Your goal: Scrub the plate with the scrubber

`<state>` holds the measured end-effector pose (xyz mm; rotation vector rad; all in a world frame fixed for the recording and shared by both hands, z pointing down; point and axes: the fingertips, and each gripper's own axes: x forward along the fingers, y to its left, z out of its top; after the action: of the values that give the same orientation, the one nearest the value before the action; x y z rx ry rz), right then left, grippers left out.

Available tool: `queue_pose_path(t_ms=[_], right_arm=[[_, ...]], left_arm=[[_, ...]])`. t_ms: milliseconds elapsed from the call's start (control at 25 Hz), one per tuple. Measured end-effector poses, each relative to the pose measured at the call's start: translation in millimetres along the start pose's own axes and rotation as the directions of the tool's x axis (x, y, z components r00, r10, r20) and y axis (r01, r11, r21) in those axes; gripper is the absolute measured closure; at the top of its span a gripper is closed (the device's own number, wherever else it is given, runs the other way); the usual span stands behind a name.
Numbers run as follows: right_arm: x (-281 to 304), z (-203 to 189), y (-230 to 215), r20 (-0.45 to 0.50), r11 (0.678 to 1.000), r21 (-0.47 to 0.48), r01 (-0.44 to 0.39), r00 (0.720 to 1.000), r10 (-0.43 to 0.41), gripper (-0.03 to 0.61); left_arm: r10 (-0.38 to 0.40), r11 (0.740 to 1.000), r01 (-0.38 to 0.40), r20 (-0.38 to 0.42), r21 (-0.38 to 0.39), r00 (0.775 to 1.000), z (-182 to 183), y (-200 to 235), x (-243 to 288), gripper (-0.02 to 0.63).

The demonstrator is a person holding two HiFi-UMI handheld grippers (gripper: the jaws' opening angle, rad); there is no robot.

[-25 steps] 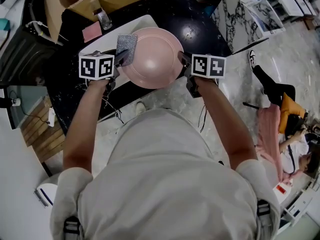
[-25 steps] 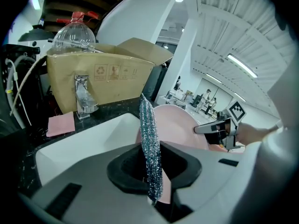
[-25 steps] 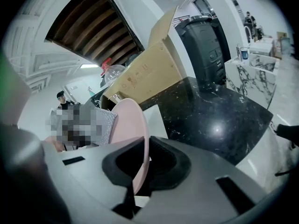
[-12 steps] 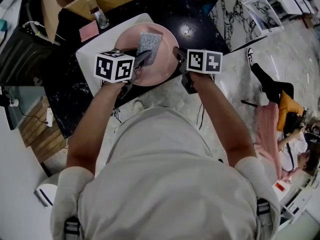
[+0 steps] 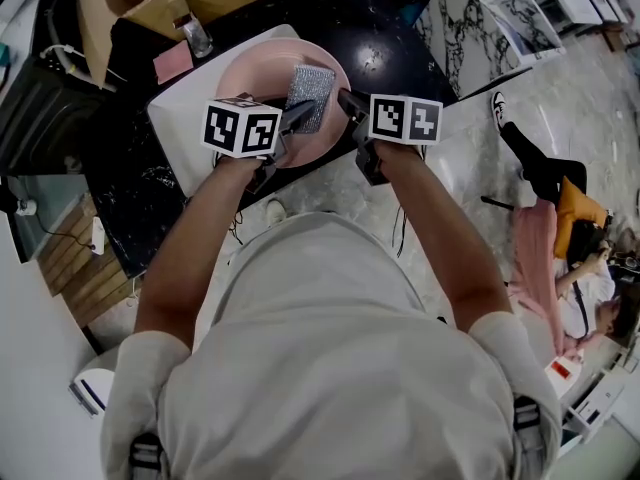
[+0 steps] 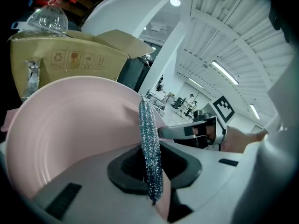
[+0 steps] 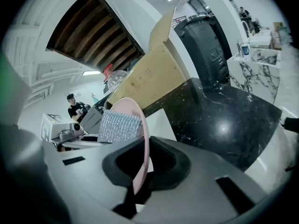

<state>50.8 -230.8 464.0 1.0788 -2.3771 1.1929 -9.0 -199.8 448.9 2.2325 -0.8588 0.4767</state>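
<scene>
Our left gripper (image 5: pixel 293 120) pinches the silver scrubber (image 5: pixel 311 96) against the pink plate (image 5: pixel 250 73), whose rim our right gripper (image 5: pixel 348 104) clamps.

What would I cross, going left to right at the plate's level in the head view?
Pink card → left gripper, shut on the scrubber → scrubber → right gripper, shut on the rim of the plate → marbled white block.
</scene>
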Motion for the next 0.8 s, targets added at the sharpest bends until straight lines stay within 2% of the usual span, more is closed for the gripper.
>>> queue_pose_path(t_ms=[440, 800], right_arm=[[-2, -2, -4, 0.002, 1.0, 0.001, -0.002, 1.0, 0.002, 0.549], [-6, 1, -12, 0.007, 1.0, 0.001, 0.012, 1.0, -0.012, 0.548]], left_arm=[[0.055, 0.998, -0.055, -0.008, -0.016, 0.998, -6, 31, -21, 0.546], [0.152, 0.988, -0.152, -0.01, -0.01, 0.988, -5, 69, -53, 0.546]])
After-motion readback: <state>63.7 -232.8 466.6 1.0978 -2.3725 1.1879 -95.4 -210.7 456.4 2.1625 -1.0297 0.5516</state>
